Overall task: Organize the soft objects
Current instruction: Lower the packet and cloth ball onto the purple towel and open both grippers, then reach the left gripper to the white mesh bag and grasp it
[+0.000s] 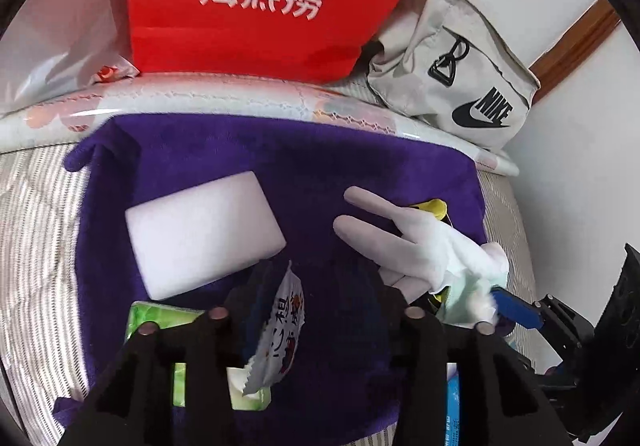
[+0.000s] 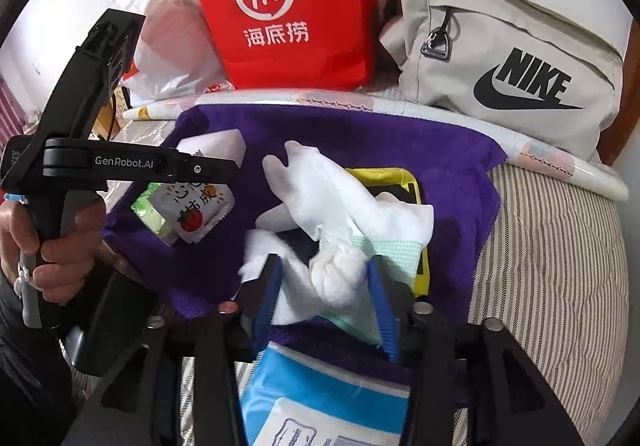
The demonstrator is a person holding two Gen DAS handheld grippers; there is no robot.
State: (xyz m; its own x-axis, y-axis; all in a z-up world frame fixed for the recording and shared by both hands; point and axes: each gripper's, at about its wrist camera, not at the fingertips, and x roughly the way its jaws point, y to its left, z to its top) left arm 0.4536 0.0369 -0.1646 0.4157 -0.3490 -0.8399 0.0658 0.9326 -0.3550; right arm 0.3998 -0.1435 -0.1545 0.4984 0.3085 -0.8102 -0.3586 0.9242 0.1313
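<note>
A purple towel (image 1: 280,157) lies spread on the striped bed. On it are a white foam block (image 1: 204,234), a green tissue pack (image 1: 160,322) and a white glove (image 1: 408,246) over a yellow-rimmed item (image 2: 416,181). My left gripper (image 1: 316,286) is open, with a printed wipe sachet (image 1: 280,326) against its left finger; the sachet also shows in the right wrist view (image 2: 200,205). My right gripper (image 2: 324,278) has blue fingers (image 2: 380,302) closed on the bunched cuff of the white glove (image 2: 336,201).
A red paper bag (image 2: 296,5), a beige Nike pouch (image 2: 512,57) and a clear plastic bag (image 2: 168,45) stand behind the towel on a rolled patterned sheet (image 1: 248,97). A blue packet (image 2: 320,398) lies under my right gripper. A wall is at right.
</note>
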